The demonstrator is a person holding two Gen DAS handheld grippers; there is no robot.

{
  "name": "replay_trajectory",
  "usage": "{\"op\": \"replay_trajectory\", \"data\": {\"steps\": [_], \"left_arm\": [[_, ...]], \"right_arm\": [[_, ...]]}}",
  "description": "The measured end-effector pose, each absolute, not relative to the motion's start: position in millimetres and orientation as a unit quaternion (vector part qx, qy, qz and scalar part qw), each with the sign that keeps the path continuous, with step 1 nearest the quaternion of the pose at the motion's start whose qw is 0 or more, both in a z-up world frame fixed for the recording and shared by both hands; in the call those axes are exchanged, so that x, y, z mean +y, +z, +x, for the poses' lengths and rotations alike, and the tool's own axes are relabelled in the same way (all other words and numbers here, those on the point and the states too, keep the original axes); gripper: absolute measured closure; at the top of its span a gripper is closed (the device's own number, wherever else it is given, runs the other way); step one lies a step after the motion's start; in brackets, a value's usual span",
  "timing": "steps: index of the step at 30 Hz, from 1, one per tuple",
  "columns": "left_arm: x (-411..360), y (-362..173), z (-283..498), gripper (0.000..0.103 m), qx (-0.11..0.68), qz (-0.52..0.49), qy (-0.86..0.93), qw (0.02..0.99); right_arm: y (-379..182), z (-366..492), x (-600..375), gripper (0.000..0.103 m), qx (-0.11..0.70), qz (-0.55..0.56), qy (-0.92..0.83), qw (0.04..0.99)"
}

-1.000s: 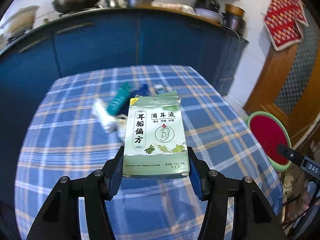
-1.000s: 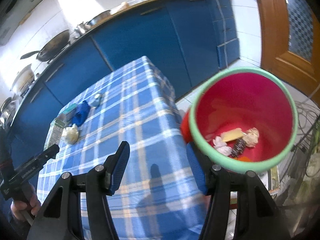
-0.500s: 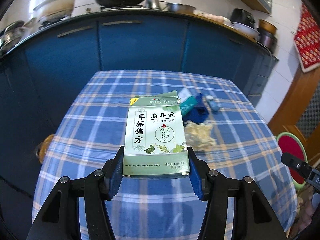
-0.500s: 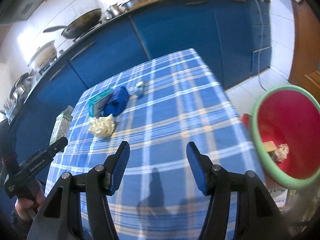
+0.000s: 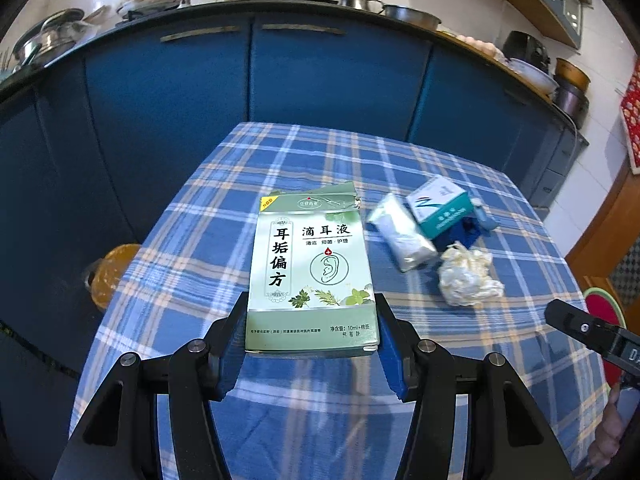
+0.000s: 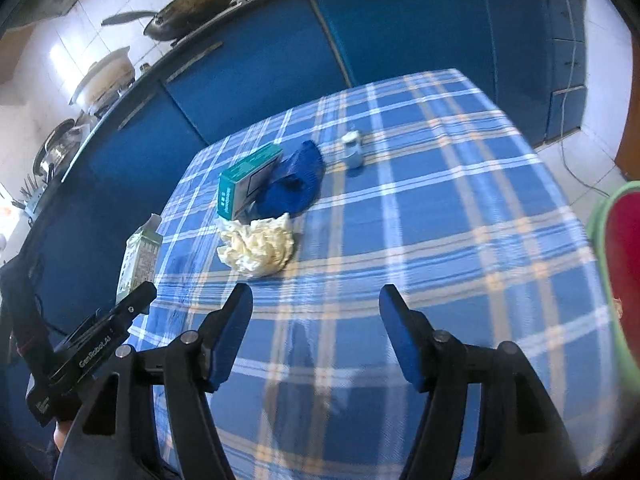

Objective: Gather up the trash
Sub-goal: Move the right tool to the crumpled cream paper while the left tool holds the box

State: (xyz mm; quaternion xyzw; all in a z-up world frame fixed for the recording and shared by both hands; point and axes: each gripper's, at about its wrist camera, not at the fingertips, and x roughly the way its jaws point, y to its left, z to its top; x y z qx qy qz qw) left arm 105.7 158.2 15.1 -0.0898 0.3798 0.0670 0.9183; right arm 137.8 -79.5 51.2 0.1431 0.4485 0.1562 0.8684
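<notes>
Your red bin [image 6: 624,264] ran off the right edge of the right wrist view, so its contents stayed hidden. The green box [image 5: 312,276] covered part of the checked cloth [image 5: 200,264] behind it. The small bottle [image 6: 353,148] was too blurred to read, and the teal carton's [image 5: 438,208] print too small.

Left gripper [image 5: 312,336] clamped on load; right gripper [image 6: 316,316] empty, jaws opening.

Bare checked cloth [image 6: 440,216] lies open ahead; crumpled tissue [image 6: 258,246], teal box [image 6: 246,180] and small bottle [image 6: 353,148] crowd beyond.
</notes>
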Motion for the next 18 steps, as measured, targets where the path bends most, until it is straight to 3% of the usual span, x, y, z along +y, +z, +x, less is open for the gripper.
{"op": "replay_trajectory", "data": {"steps": [18], "left_arm": [[179, 2, 111, 0.044, 0.386, -0.113, 0.072, 0.913]], "right_arm": [[26, 187, 10, 0.033, 0.458, 0.041, 0.188, 0.868]]}}
